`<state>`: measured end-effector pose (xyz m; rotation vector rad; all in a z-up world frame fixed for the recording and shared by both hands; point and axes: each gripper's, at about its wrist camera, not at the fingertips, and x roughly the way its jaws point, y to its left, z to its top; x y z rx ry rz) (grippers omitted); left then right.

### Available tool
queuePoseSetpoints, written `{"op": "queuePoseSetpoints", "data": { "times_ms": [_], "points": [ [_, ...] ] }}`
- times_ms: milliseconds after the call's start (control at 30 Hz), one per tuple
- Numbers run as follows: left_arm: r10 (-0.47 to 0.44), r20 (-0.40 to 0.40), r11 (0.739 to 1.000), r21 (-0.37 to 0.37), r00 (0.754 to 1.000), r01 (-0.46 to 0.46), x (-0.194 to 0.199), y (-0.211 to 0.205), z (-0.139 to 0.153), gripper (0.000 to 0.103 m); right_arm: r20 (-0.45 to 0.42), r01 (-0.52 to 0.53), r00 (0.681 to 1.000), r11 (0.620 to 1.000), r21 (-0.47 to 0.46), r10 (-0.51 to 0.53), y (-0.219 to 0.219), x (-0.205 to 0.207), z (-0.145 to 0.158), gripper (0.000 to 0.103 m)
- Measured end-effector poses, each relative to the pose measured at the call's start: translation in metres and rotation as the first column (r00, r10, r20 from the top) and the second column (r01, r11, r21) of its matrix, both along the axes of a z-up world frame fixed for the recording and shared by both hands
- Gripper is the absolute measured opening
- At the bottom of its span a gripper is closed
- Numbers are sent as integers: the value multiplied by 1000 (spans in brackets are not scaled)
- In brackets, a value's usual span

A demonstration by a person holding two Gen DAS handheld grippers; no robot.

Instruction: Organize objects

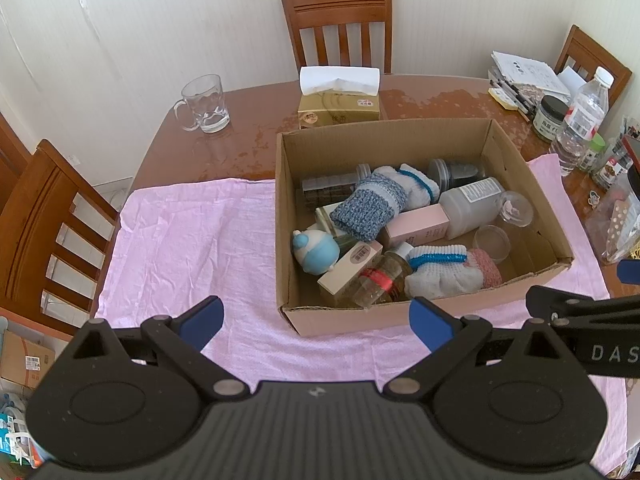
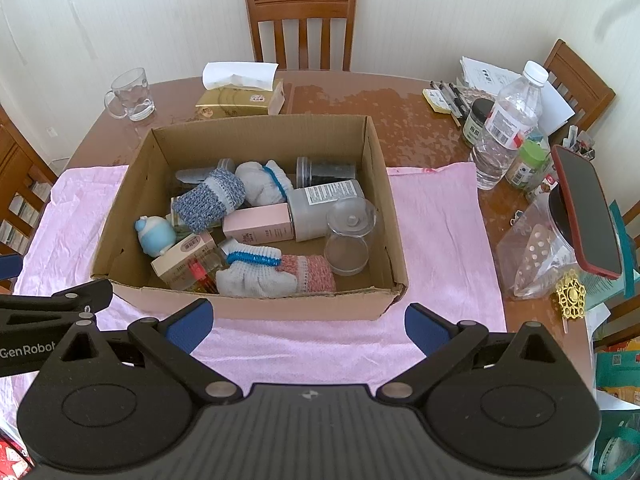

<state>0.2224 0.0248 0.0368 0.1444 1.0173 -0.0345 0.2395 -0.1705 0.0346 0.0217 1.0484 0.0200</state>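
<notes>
An open cardboard box (image 1: 516, 160) (image 2: 132, 196) stands on a pink cloth (image 1: 192, 236) (image 2: 436, 220). Inside lie knitted socks (image 1: 364, 208) (image 2: 208, 200), a pink carton (image 1: 420, 226) (image 2: 256, 222), a blue and white figurine (image 1: 314, 250) (image 2: 154, 236), a white pill bottle (image 1: 472, 204) (image 2: 324, 208), clear jars (image 2: 348, 236) and a small glass bottle (image 1: 380, 276). My left gripper (image 1: 316, 316) hangs open in front of the box's near wall, nothing between its fingers. My right gripper (image 2: 308, 324) is also open and empty, just short of the same wall.
A glass mug (image 1: 204, 104) (image 2: 132, 94) and a tissue box (image 1: 340, 100) (image 2: 240, 92) sit behind the box. Water bottle (image 2: 508, 120), jars, pens, papers and a red-cased phone (image 2: 588, 216) crowd the table's right side. Wooden chairs (image 1: 340, 24) surround the table.
</notes>
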Motion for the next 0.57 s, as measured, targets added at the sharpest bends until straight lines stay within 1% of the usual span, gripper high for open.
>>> {"op": "queuePoseSetpoints", "data": {
  "times_ms": [567],
  "points": [
    [-3, -1, 1000, -2, 1000, 3, -1, -1, 1, 99, -3, 7, 1000, 1000, 2, -7, -1, -1, 1, 103]
  ]
}}
